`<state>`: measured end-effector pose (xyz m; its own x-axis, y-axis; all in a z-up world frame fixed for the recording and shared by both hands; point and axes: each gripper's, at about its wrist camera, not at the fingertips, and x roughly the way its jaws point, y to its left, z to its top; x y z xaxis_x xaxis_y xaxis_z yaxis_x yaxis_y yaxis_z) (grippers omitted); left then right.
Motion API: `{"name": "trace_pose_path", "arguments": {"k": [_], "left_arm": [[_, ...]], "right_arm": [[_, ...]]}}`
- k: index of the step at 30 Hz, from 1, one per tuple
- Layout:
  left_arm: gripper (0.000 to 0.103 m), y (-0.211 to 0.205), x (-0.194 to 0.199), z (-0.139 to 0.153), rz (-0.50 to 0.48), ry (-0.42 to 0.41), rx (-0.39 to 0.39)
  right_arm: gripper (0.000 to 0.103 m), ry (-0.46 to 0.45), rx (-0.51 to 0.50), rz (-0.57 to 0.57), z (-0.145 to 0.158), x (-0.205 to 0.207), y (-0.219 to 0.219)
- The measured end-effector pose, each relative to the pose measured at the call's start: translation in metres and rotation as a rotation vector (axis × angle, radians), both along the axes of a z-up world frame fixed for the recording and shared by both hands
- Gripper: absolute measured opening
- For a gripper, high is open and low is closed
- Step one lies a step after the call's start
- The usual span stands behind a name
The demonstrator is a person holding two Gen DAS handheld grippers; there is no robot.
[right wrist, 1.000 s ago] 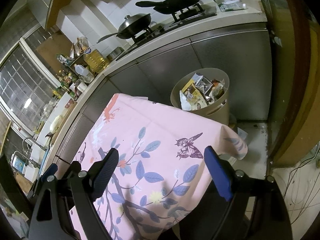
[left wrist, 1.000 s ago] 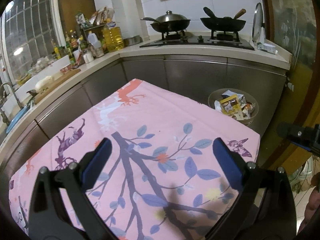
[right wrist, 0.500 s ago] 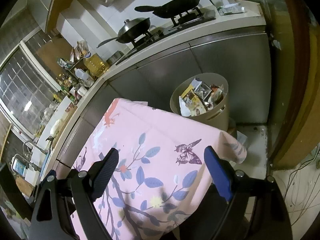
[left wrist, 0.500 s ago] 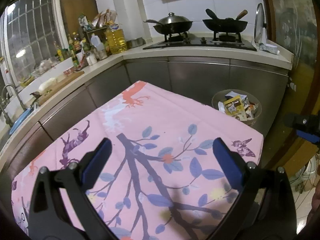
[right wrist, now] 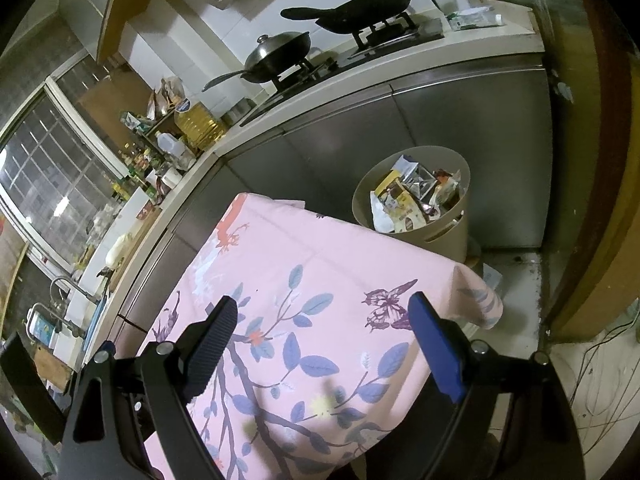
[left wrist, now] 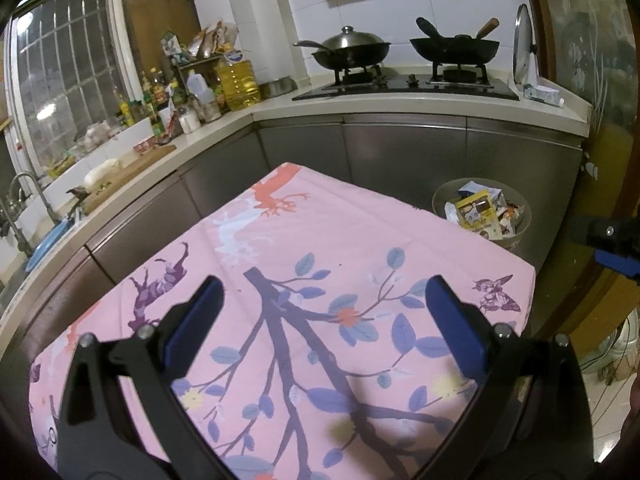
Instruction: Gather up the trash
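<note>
Hanging above a table with a pink cloth (left wrist: 320,240) printed with blue leaves and purple branches, the left gripper (left wrist: 324,304) has its two blue-padded fingers spread wide apart, with nothing between them. The right gripper (right wrist: 320,324) hangs over the near right part of the same pink cloth (right wrist: 304,256), and its fingers are spread wide too, holding nothing.

The trash sits in a round beige plastic bin (right wrist: 448,236) on the floor, just past the far right corner of the table and close to the grey metal cupboard doors (right wrist: 460,120). The bin is full of crumpled wrappers and small packets (right wrist: 416,200), one of them yellow and white. In the left view the same bin (left wrist: 524,220) peeks out behind the table's edge, with the packets (left wrist: 480,212) piled inside.

On the counter behind, a silver wok with a lid (left wrist: 352,50) and a black wok (left wrist: 456,46) sit on a black gas stove (left wrist: 404,86). A big yellow oil bottle (left wrist: 238,82) stands near the corner, beside many small bottles and jars. A metal tap (left wrist: 18,208) curves up at the far left by the window.
</note>
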<state>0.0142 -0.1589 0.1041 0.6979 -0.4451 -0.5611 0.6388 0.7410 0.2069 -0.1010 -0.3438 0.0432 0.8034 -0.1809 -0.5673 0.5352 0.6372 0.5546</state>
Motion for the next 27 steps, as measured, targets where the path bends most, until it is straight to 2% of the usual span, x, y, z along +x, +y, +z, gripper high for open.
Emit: {"name": "trace_pose_path", "arguments": {"k": [27], "left_arm": [[0.097, 0.001, 0.003, -0.004, 0.034, 0.009, -0.004]], "right_arm": [[0.084, 0.025, 0.021, 0.032, -0.010, 0.012, 0.005]]}}
